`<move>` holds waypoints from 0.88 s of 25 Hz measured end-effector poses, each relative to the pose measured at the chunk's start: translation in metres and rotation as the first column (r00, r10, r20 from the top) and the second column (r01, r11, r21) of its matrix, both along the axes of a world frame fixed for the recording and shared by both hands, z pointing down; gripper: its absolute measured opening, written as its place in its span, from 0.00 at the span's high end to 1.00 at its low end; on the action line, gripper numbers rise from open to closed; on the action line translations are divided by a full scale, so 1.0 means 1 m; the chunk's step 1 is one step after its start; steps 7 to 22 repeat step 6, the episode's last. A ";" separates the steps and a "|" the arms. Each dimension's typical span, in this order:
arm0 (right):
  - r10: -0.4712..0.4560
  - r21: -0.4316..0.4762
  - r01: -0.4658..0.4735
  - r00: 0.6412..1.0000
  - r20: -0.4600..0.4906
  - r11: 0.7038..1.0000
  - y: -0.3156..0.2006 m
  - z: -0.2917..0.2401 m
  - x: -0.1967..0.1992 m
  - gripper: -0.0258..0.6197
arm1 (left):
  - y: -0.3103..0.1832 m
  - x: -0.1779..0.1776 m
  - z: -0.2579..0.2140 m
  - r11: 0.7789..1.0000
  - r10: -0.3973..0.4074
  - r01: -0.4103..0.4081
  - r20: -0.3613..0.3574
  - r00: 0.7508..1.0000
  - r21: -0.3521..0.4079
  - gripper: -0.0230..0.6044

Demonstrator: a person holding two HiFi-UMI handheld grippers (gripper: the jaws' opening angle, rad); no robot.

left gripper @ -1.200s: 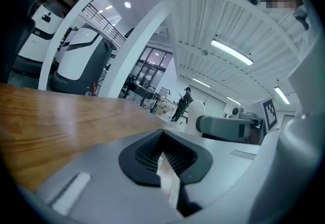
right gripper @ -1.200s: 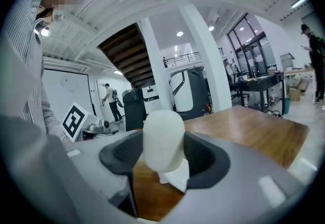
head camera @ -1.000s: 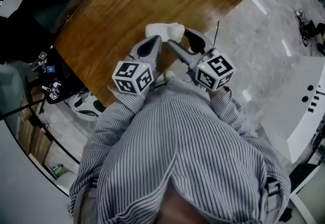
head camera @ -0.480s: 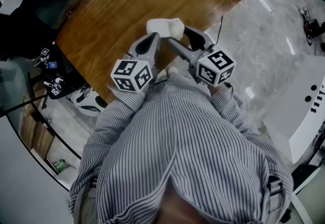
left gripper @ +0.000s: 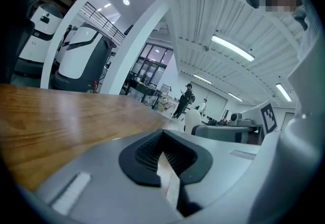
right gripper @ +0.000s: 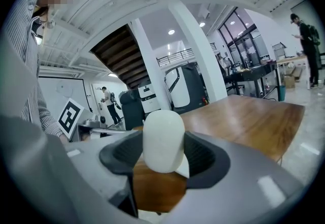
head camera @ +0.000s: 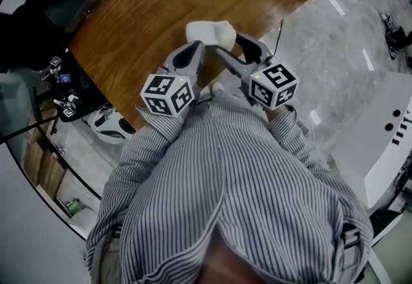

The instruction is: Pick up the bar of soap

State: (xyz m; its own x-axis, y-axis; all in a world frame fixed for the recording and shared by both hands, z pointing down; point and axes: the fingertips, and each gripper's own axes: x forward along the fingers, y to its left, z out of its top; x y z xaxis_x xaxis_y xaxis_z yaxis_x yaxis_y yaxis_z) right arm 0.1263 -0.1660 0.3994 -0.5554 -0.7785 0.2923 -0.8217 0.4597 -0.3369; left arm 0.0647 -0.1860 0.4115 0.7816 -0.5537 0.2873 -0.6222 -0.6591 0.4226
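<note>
While both grippers hang over its near edge, the wooden table (head camera: 148,6) heads the list: a brown, grained top, bare apart from what is held above it.

Item two: pale polished floor (head camera: 335,44), running along the table's right side.

Item three: the person's striped shirt (head camera: 238,199), on the near side of the table, sleeves reaching toward it.

Item four: right gripper (head camera: 226,43), grey with black ribbed pads, over the table's near edge. Its jaws are clamped on the bar of soap, one pad on each flank (right gripper: 163,156).

Item five: left gripper (head camera: 195,49), same make, just beside the right one over the same edge. Its jaws are drawn together to a thin slit with nothing between them (left gripper: 165,159).

Item six: two marker cubes, black-and-white squares, one at the back of each gripper, both off the table on the person's side: left (head camera: 168,94), right (head camera: 273,86).

Item seven: bar of soap (right gripper: 163,139), white, rounded, standing upright in the right jaws with table wood showing beneath it; from above it sits over the table just inside the near edge (head camera: 209,33).
</note>
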 end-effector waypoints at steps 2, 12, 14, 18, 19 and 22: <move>-0.003 -0.001 0.003 1.000 -0.001 1.000 0.000 0.000 0.000 0.57 | 0.000 0.001 0.000 1.000 0.000 0.000 -0.001 1.000 -0.003 0.96; -0.013 0.003 0.013 1.000 0.006 1.000 0.000 -0.001 -0.003 0.57 | -0.001 0.000 0.000 1.000 -0.004 0.004 -0.006 1.000 -0.008 0.96; -0.013 0.003 0.013 1.000 0.006 1.000 0.000 -0.001 -0.003 0.57 | -0.001 0.000 0.000 1.000 -0.004 0.004 -0.006 1.000 -0.008 0.96; -0.013 0.003 0.013 1.000 0.006 1.000 0.000 -0.001 -0.003 0.57 | -0.001 0.000 0.000 1.000 -0.004 0.004 -0.006 1.000 -0.008 0.96; -0.013 0.003 0.013 1.000 0.006 1.000 0.000 -0.001 -0.003 0.57 | -0.001 0.000 0.000 1.000 -0.004 0.004 -0.006 1.000 -0.008 0.96; -0.013 0.003 0.013 1.000 0.006 1.000 0.000 -0.001 -0.003 0.57 | -0.001 0.000 0.000 1.000 -0.004 0.004 -0.006 1.000 -0.008 0.96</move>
